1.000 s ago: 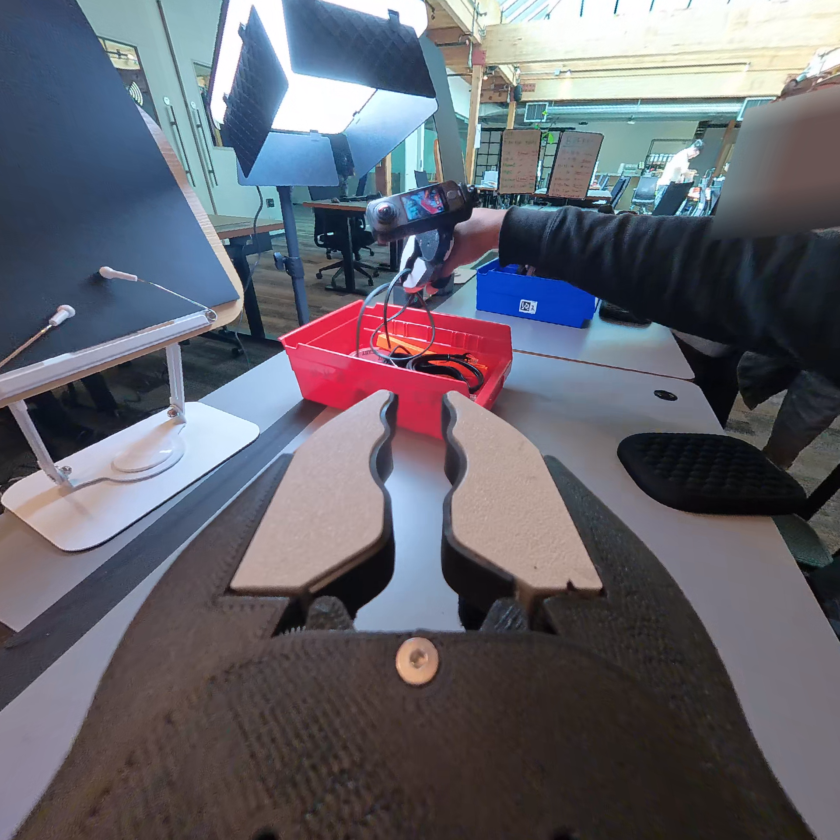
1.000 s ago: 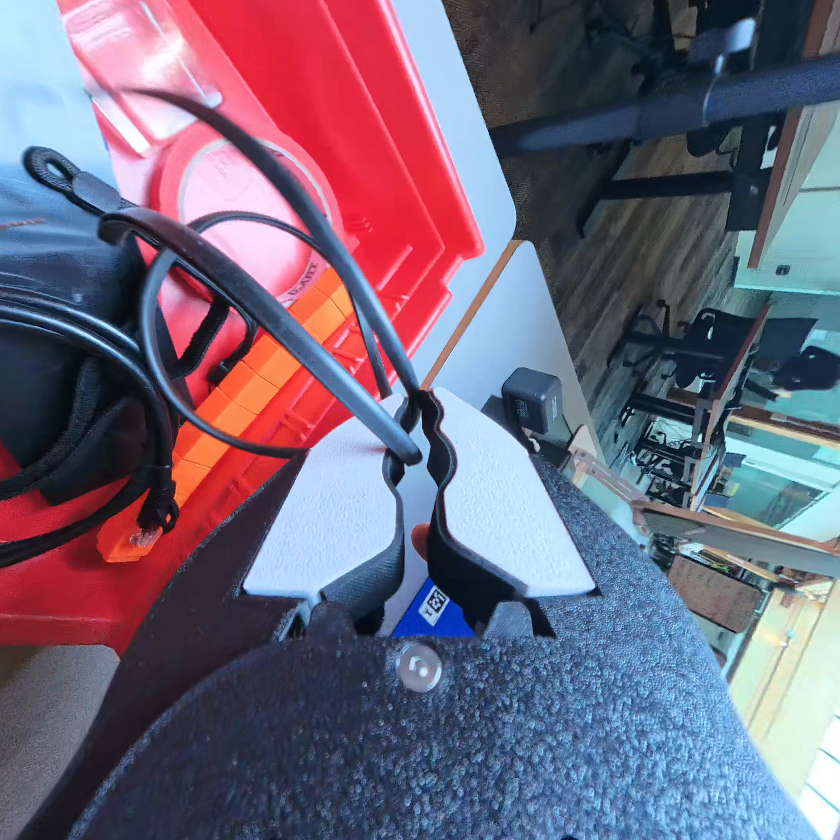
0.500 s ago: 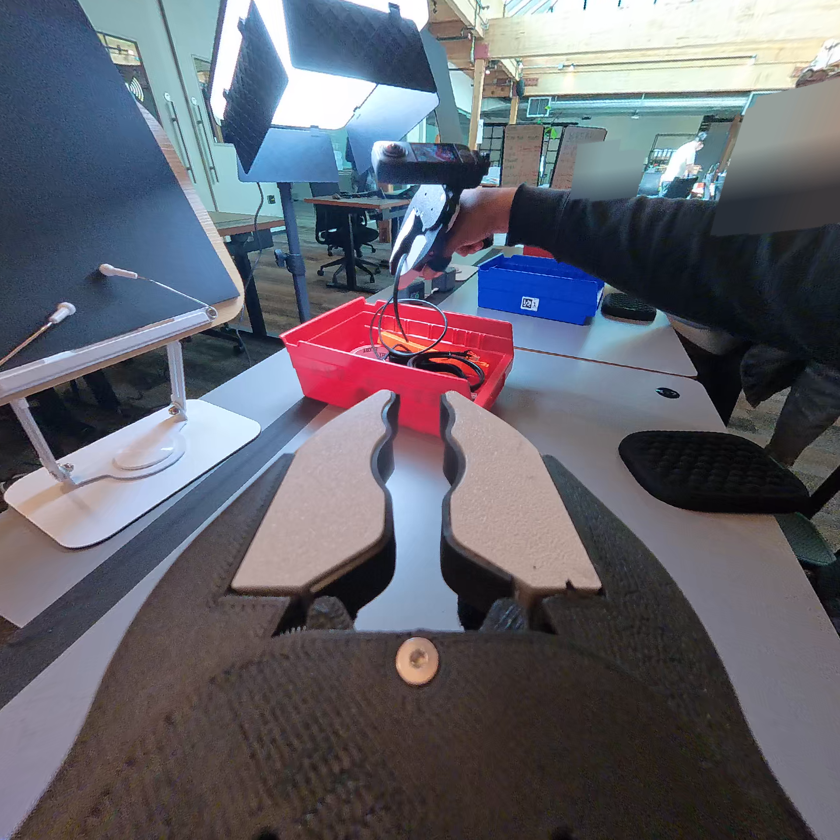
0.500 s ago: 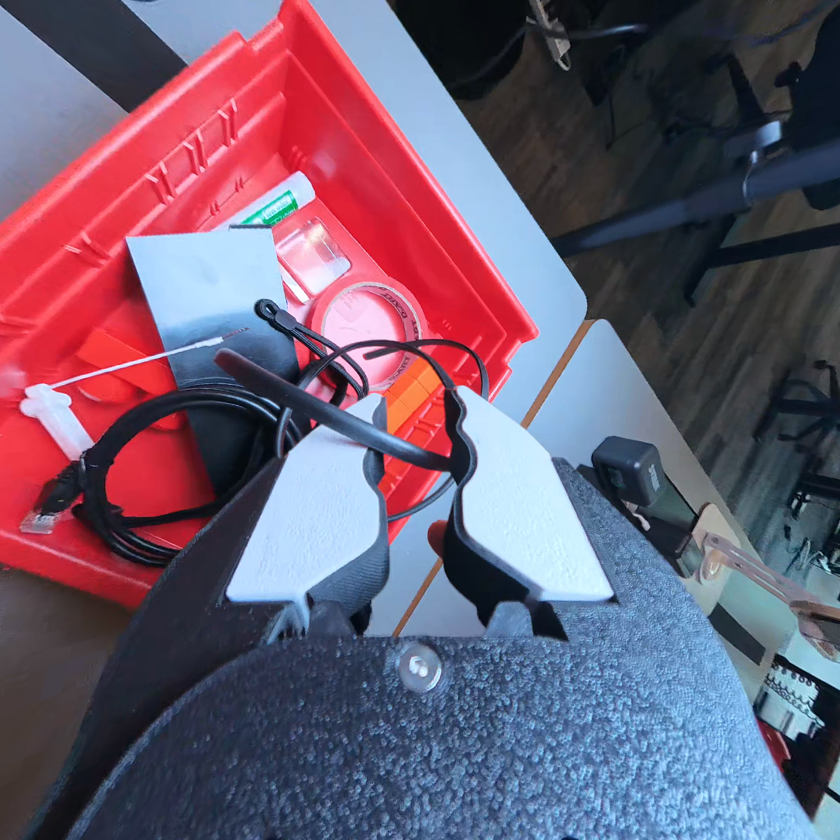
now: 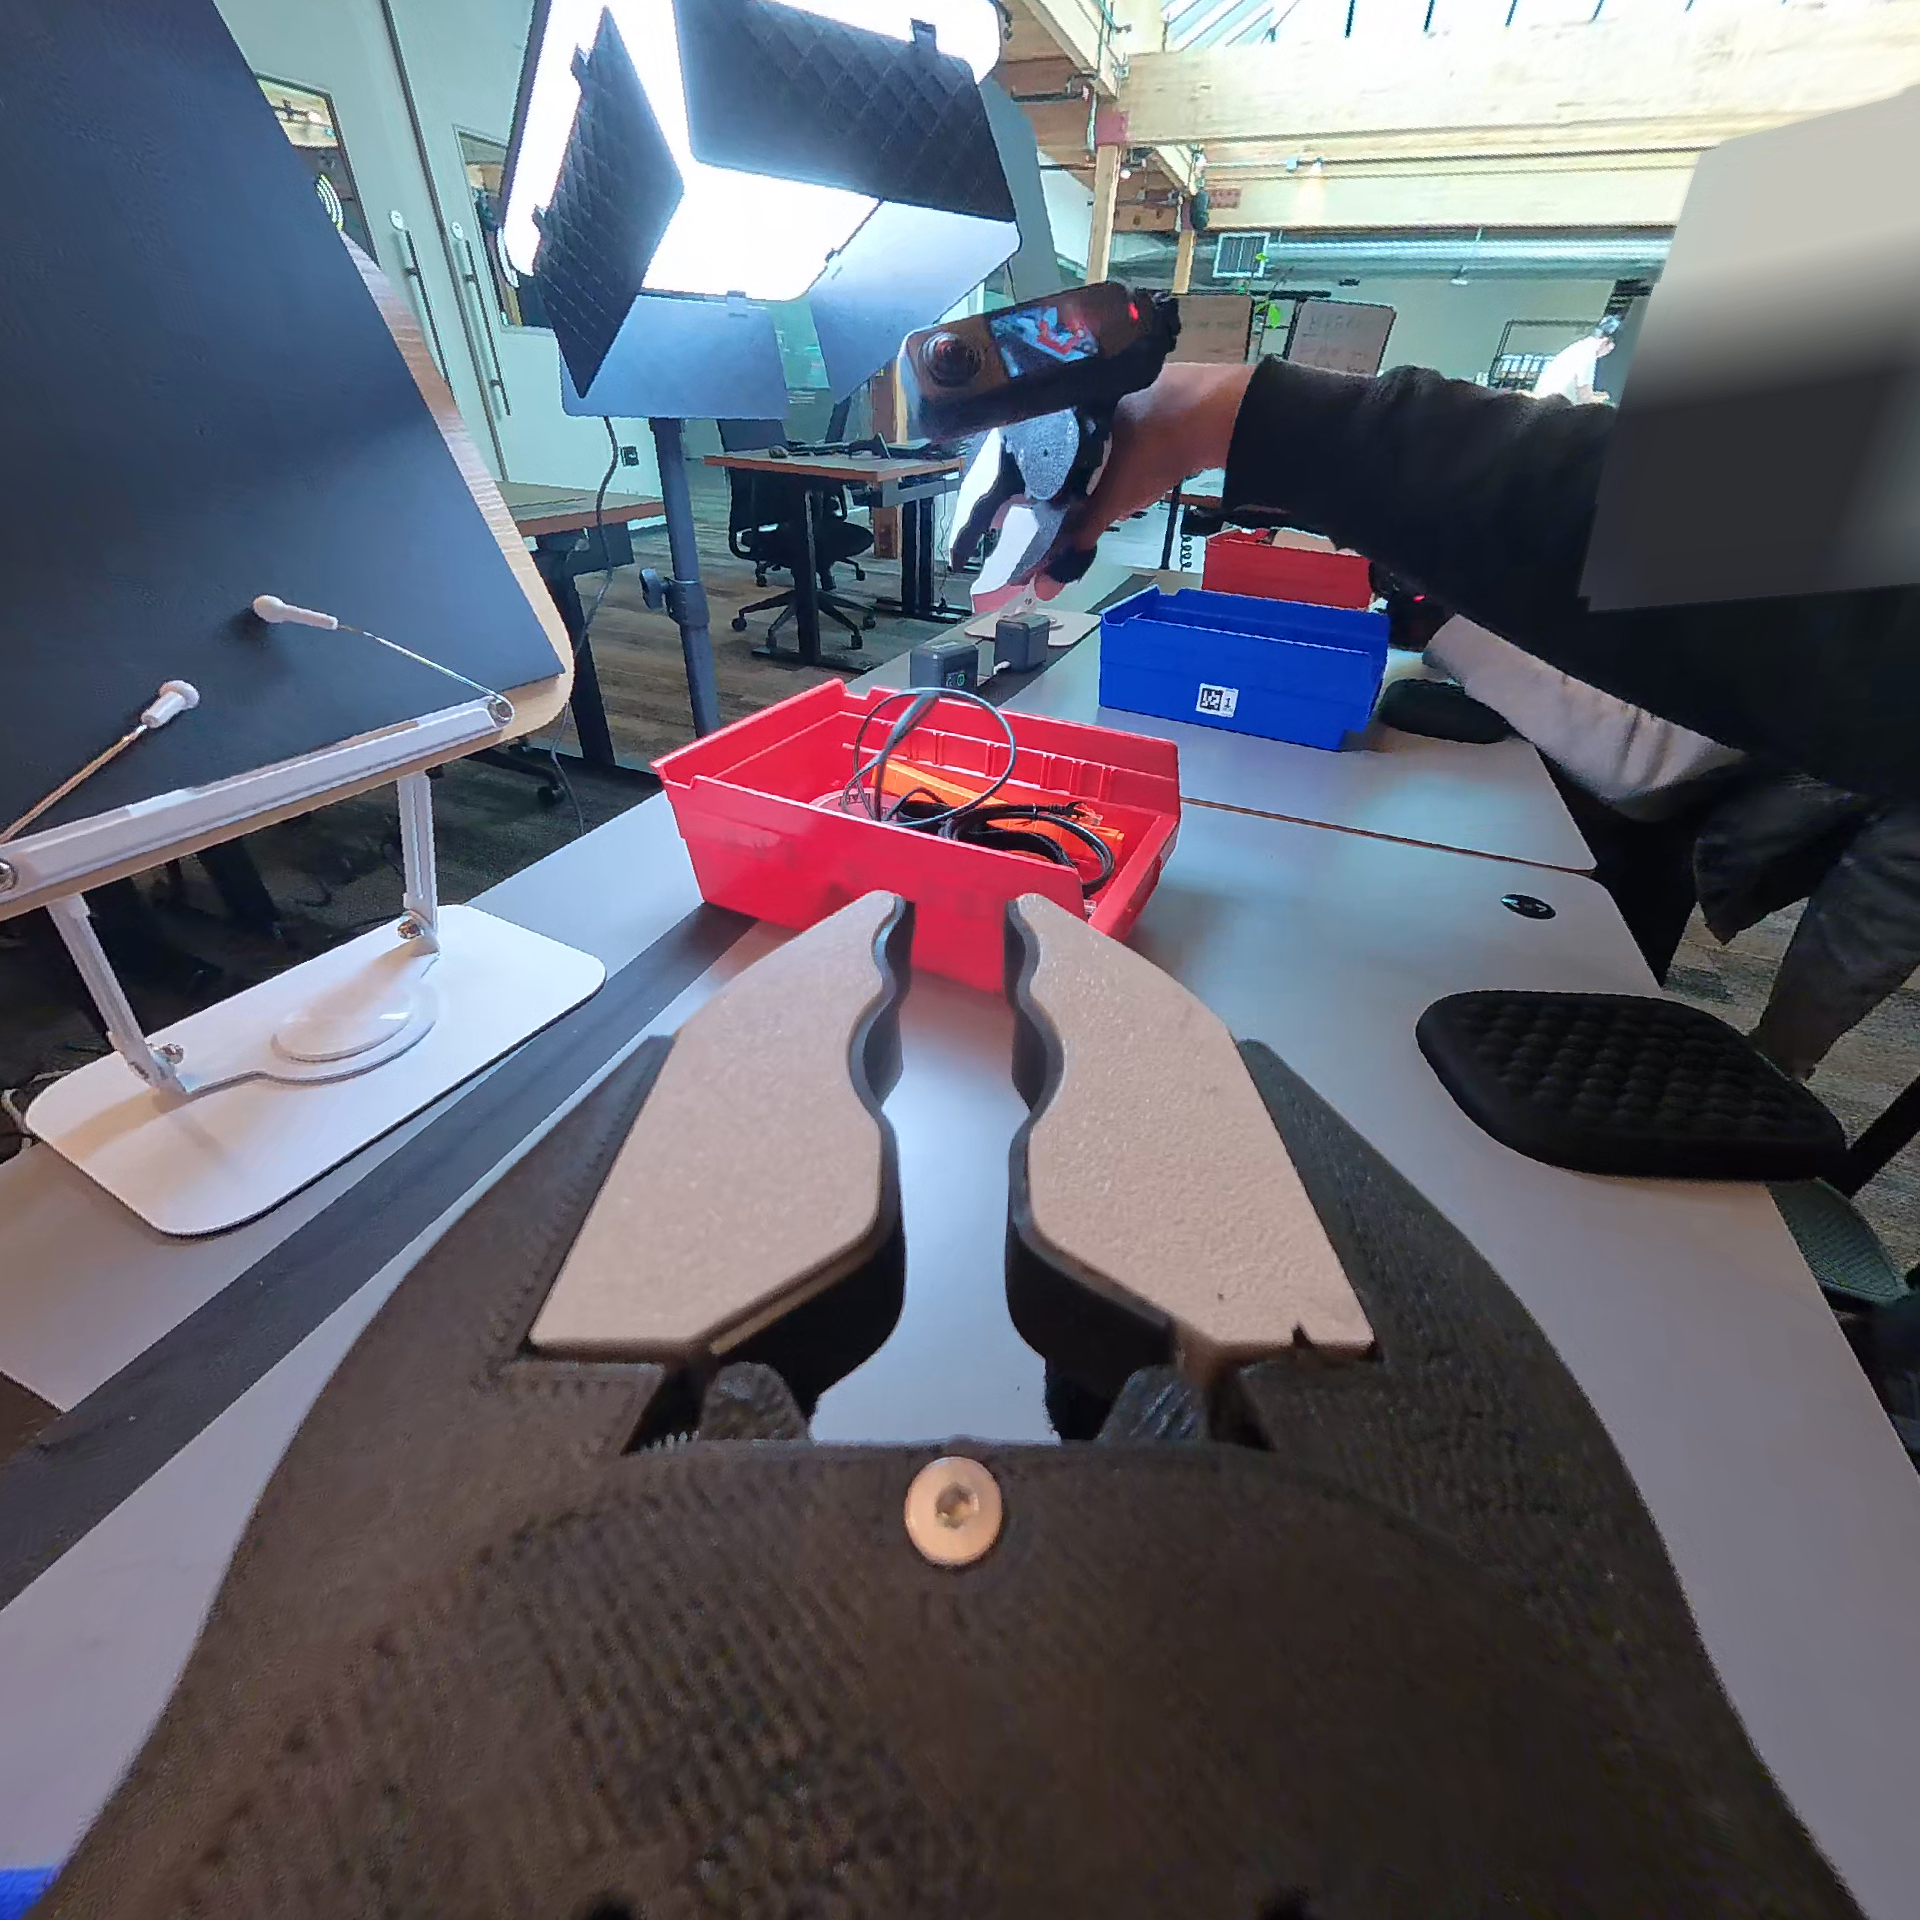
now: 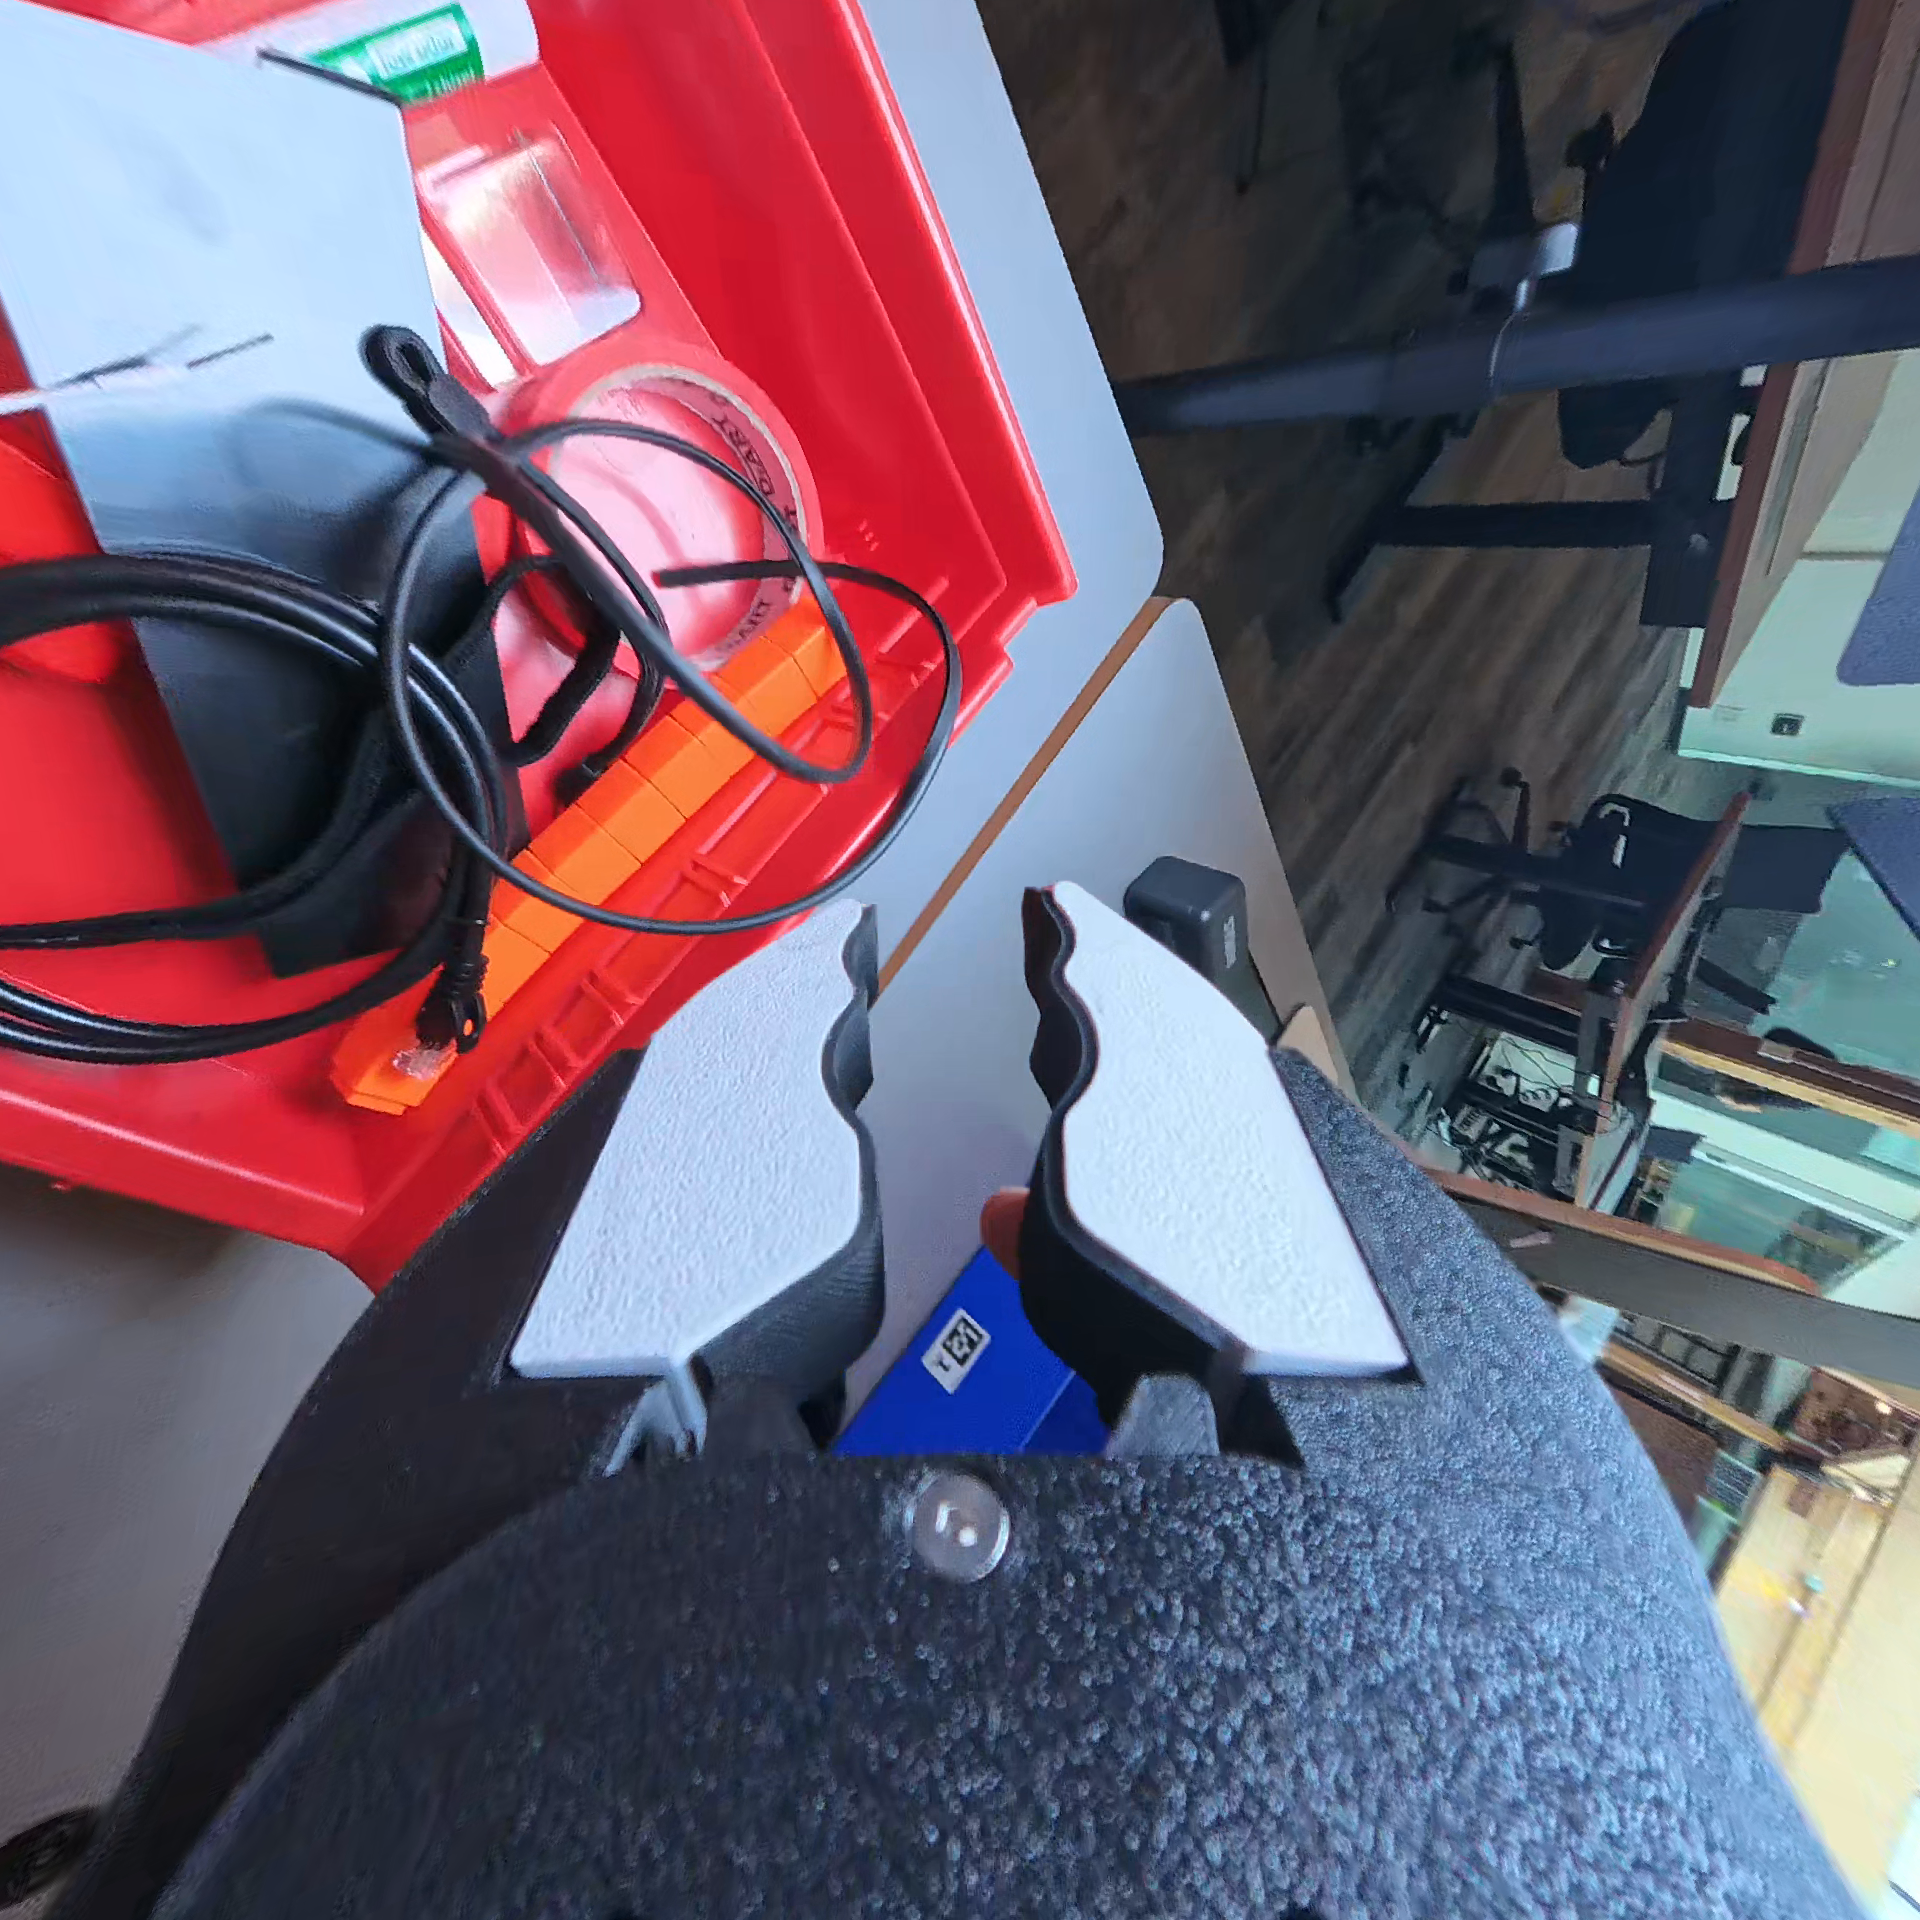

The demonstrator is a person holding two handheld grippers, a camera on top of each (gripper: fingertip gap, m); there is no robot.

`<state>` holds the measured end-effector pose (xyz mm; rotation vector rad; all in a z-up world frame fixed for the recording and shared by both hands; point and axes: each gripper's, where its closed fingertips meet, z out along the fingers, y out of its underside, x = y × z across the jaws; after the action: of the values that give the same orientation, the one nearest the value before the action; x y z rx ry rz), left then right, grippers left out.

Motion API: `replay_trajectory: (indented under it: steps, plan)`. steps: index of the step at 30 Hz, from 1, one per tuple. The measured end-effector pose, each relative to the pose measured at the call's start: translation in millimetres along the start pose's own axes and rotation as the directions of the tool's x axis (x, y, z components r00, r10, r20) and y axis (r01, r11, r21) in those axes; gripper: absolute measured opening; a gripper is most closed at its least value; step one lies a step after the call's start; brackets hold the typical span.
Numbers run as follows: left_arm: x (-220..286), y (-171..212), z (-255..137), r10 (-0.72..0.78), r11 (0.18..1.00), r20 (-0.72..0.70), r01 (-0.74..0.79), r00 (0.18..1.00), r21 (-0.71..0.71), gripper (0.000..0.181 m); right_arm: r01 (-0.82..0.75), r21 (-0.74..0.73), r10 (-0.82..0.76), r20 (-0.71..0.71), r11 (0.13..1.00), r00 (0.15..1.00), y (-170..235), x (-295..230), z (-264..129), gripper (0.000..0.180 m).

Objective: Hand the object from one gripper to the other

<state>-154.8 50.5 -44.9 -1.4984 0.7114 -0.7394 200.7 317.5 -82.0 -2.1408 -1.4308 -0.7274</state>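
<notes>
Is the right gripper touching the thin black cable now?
Apart. The right wrist view shows the right gripper open with nothing between its fingers, while the cable lies loose in the red bin, clear of the fingertips.

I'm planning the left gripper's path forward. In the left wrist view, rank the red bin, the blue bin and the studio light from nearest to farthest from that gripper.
1. Red bin, straight ahead of the left gripper.
2. Blue bin, farther back on the right.
3. Studio light, beyond the table's far edge, upper left.

two red bins [image 5: 914,831], one blue bin [image 5: 1242,675], two grippers [image 5: 954,914]
</notes>
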Motion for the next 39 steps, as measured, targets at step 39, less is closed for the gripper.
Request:
replay_trajectory:
  steps: [39]
  plan:
    - [-151.1, -1.3, -210.2, 0.12, 0.985, 0.822, 0.034, 0.557, -0.166, 0.032, -0.496, 0.851, 0.352, 0.417, 0.173, 0.838, -131.0, -252.6, -115.2, 0.029]
